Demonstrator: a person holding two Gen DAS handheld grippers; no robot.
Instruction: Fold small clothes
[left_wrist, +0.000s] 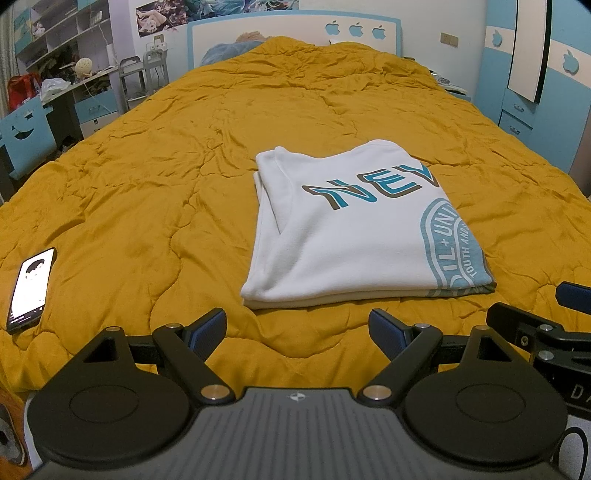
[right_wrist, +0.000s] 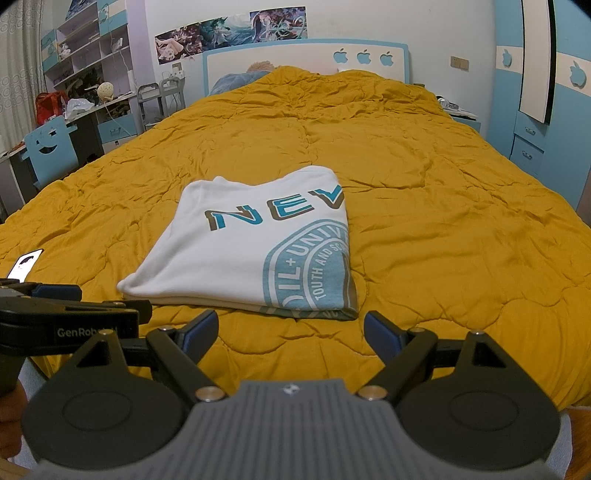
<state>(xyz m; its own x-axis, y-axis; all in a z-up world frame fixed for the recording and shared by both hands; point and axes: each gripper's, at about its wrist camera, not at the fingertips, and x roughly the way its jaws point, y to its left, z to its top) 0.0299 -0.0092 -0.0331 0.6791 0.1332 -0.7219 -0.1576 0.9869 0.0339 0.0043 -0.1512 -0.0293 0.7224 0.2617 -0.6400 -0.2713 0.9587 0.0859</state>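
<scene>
Black grippers (left_wrist: 297, 328) (right_wrist: 290, 330) agape, level, empty

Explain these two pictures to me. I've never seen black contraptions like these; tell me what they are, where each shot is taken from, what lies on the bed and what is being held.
These are two hand-held grippers, each with two blue-padded fingers and a fisheye camera looking forward along them. A person carries one in each hand; there is no robot arm.

One picture looks out from the left gripper, the other from the right gripper. Both are open and hold nothing.

On the mustard-yellow quilted bedspread lies a white T-shirt with blue and brown lettering, already folded into a neat rectangle. A black smartphone with a lit screen lies apart from it, on the left side of the bed near its edge.
</scene>
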